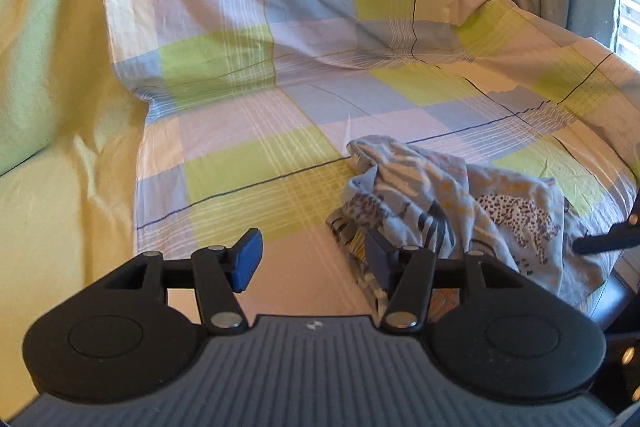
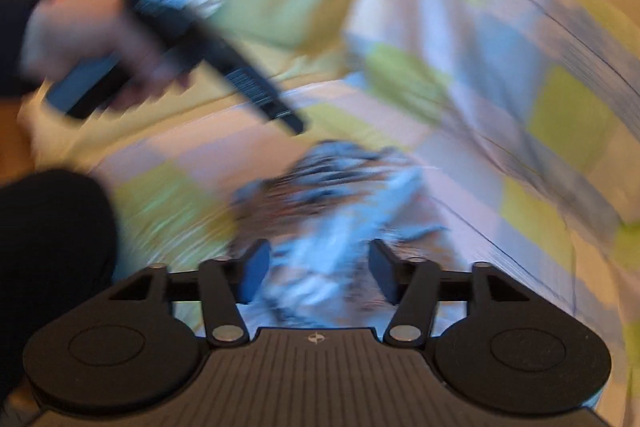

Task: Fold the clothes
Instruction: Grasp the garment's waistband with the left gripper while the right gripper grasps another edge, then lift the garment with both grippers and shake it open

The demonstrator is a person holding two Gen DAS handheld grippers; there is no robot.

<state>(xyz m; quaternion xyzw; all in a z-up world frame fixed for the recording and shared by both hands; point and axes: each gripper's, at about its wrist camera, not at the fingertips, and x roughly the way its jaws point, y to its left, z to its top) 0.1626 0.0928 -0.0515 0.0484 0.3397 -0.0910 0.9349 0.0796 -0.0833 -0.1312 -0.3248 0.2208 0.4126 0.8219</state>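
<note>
Crumpled on a checked bedspread (image 1: pixel 248 163) lies a garment (image 1: pixel 460 203) printed with leopards and zebras. The left gripper (image 1: pixel 314 261) is held low with its jaws spread wide and nothing between them; its right finger overlaps the garment's near edge. The right wrist view is badly blurred. There the right gripper (image 2: pixel 318 271) is seen wide open just above the garment, gripping nothing. A hand (image 2: pixel 100 43) holding the left gripper is seen at upper left.
</note>
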